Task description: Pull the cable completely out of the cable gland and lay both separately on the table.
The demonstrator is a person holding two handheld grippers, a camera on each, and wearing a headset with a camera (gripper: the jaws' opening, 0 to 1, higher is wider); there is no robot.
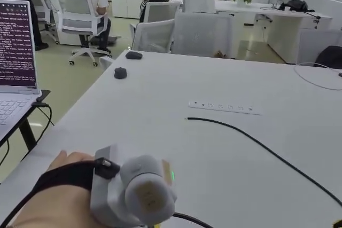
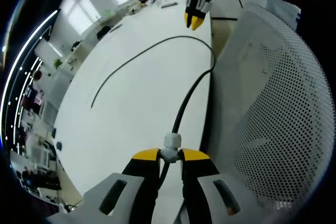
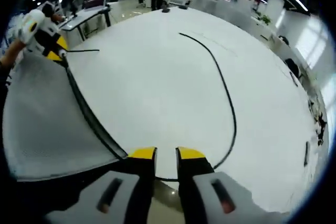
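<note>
Two grippers are held at the edge of a white worktop (image 2: 131, 119). The left gripper (image 2: 169, 156) is clenched on the white cable gland (image 2: 170, 145), which is kept between its yellow-tipped jaws just beside a grey mesh chair back (image 2: 273, 108). The black cable (image 2: 185, 107) enters the gland, runs forward from it, then bends and is laid in a long curve across the worktop up to its free end. On the right gripper (image 3: 166, 154) a narrow gap is seen between the jaw tips, and the cable crosses low between the jaws; whether it is grasped there cannot be told. In the head view a hand (image 1: 64, 177) under a black strap is seen at the bottom left. Many lines of text are shown on a laptop (image 1: 16, 52) screen at the left, but they are too small to be read. Small marks are printed on a flat white strip (image 1: 224, 108) near the cable's end, and these cannot be read either.
</note>
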